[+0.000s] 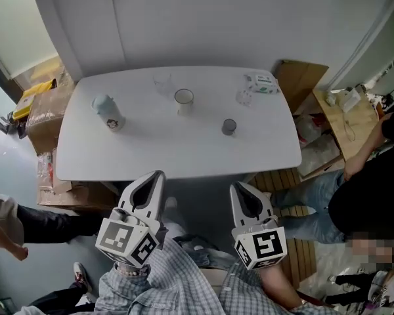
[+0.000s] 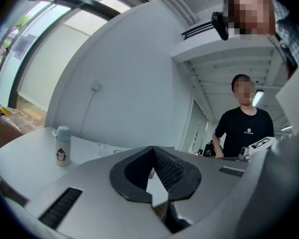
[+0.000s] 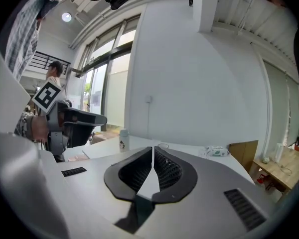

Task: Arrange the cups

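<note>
White surface (image 1: pixel 85 156) carries a white cup (image 1: pixel 184 99) near its middle and a small grey cup (image 1: pixel 229 126) to its right, apart. Left tool (image 1: pixel 157 174) and right tool (image 1: pixel 236 186) hover at the near edge, both closed, empty.

Office-type workspace, half storeroom, not a home. Plain white table (image 1: pixel 177 156) set against a bare grey wall (image 1: pixel 203 18), with cardboard boxes (image 1: pixel 46 117) on the floor at both ends. Tall dark-framed windows (image 3: pixel 107 78), open ribbed ceiling with a round light (image 3: pixel 66 17), a railing (image 3: pixel 42 61) high up. Bystander in black T-shirt (image 2: pixel 244 128) nearby. Cluttered wooden side table (image 1: pixel 354 120).
</note>
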